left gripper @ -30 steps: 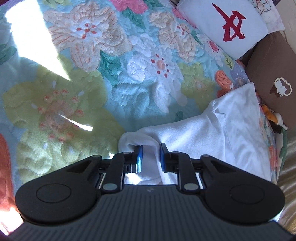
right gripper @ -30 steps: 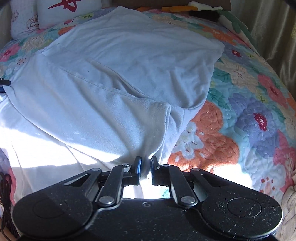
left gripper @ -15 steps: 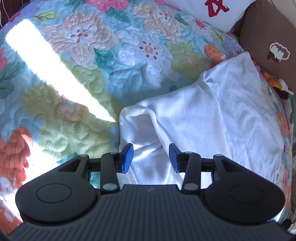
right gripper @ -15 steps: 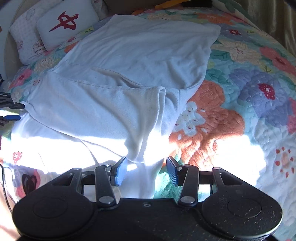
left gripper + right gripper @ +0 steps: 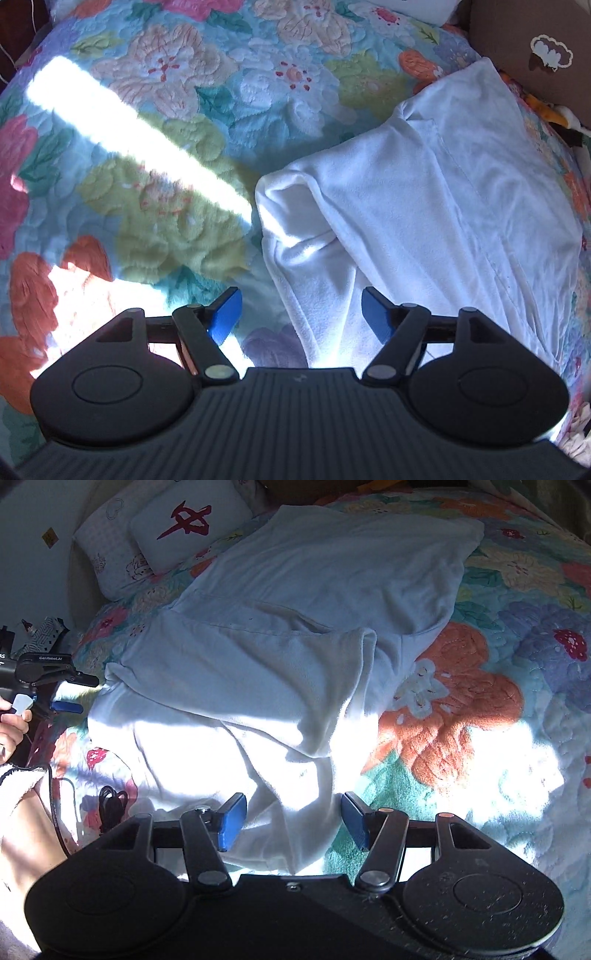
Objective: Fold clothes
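Note:
A white fleece garment (image 5: 424, 206) lies partly folded on the floral bedspread (image 5: 177, 122); it also shows in the right wrist view (image 5: 280, 635) with one flap folded over its middle. My left gripper (image 5: 301, 312) is open and empty, raised above the garment's near left edge. My right gripper (image 5: 293, 821) is open and empty, raised above the garment's near right edge. The left gripper also shows in the right wrist view (image 5: 74, 694), at the far left beside the garment.
A white pillow with a red character (image 5: 184, 520) and a patterned pillow (image 5: 107, 557) lie at the head of the bed. A brown cushion (image 5: 528, 48) sits at the far right. A black cable (image 5: 110, 805) lies near the bed's edge. Strong sun patches cross the bedspread.
Both grippers opened and let go of the garment, then pulled back and up. The garment now lies on the bed with its flaps folded in.

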### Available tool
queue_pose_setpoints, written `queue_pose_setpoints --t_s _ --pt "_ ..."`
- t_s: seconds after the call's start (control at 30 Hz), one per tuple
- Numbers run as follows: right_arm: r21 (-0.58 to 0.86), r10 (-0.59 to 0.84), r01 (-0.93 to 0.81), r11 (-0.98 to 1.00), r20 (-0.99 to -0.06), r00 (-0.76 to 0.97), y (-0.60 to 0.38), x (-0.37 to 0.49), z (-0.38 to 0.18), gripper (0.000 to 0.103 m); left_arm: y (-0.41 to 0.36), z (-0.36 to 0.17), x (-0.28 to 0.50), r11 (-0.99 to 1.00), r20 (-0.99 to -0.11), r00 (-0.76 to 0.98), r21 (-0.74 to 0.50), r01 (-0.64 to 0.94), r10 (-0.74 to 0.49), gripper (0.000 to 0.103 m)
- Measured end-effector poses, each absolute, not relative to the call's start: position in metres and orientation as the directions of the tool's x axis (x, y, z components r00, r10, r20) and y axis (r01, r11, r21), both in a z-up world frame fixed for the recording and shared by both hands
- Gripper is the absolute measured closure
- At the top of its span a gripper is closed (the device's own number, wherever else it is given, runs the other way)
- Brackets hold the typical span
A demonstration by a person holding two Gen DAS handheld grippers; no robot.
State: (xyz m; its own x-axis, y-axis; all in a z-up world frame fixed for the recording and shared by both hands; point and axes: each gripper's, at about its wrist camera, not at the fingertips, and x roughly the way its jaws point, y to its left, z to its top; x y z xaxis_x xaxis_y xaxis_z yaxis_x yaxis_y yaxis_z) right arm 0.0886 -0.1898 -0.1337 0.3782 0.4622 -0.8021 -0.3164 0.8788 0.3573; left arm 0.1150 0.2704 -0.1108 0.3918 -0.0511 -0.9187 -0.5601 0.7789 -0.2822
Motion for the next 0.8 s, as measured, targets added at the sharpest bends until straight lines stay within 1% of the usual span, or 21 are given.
queue_pose_setpoints --t_s 0.13,0.17,0.2,0.27,0.33,0.37,0.4,0.43,0.47,0.5,0.53,0.6,0.73,0.8 --pt "0.397 0.490 -0.313 0.863 -0.810 0.324 -0.194 0.084 -0.140 0.038 0.263 -0.134 0.120 0.776 -0.944 0.323 -0.248 -0.580 -0.061 0.032" --pt "0.414 0.504 -0.317 0.853 -0.810 0.300 -0.193 0.082 -0.143 0.038 0.263 -0.137 0.122 0.769 -0.944 0.324 -0.250 -0.588 -0.059 0.028" --pt "0.425 0.515 -0.324 0.845 -0.808 0.285 -0.192 0.081 -0.145 0.037 0.264 -0.139 0.123 0.753 -0.941 0.333 -0.267 -0.602 -0.067 0.018" --pt "0.435 0.531 -0.342 0.833 -0.804 0.270 -0.186 0.079 -0.148 0.035 0.266 -0.142 0.124 0.723 -0.930 0.358 -0.305 -0.620 -0.086 0.009" --pt "0.450 0.546 -0.345 0.824 -0.793 0.270 -0.180 0.080 -0.149 0.030 0.264 -0.141 0.125 0.730 -0.924 0.376 -0.307 -0.611 -0.075 0.015" --pt "0.464 0.560 -0.342 0.817 -0.781 0.277 -0.177 0.082 -0.149 0.030 0.261 -0.139 0.126 0.752 -0.922 0.383 -0.295 -0.589 -0.062 0.042" --pt "0.469 0.567 -0.345 0.813 -0.773 0.286 -0.174 0.083 -0.149 0.030 0.258 -0.136 0.128 0.776 -0.920 0.388 -0.277 -0.566 -0.046 0.066" --pt "0.459 0.565 -0.357 0.813 -0.769 0.299 -0.170 0.085 -0.148 0.036 0.256 -0.134 0.128 0.788 -0.914 0.402 -0.281 -0.548 -0.047 0.072" --pt "0.450 0.564 -0.369 0.814 -0.765 0.311 -0.166 0.087 -0.147 0.045 0.255 -0.131 0.128 0.789 -0.905 0.421 -0.303 -0.534 -0.062 0.088" --pt "0.426 0.554 -0.384 0.819 -0.763 0.334 -0.162 0.088 -0.145 0.075 0.255 -0.128 0.127 0.791 -0.894 0.442 -0.323 -0.519 -0.075 0.096" --pt "0.382 0.531 -0.403 0.831 -0.762 0.372 -0.159 0.089 -0.141 0.085 0.254 -0.124 0.127 0.794 -0.884 0.460 -0.336 -0.507 -0.080 0.096" --pt "0.299 0.490 -0.434 0.850 -0.750 0.443 -0.153 0.090 -0.131 0.088 0.254 -0.116 0.126 0.795 -0.861 0.502 -0.361 -0.487 -0.084 0.096" --pt "0.201 0.460 -0.469 0.860 -0.704 0.542 -0.154 0.086 -0.107 0.089 0.258 -0.108 0.125 0.769 -0.820 0.561 -0.428 -0.475 -0.110 0.096" --pt "0.230 0.476 -0.463 0.856 -0.701 0.531 -0.162 0.087 -0.104 0.088 0.261 -0.110 0.127 0.750 -0.813 0.568 -0.453 -0.482 -0.127 0.096"
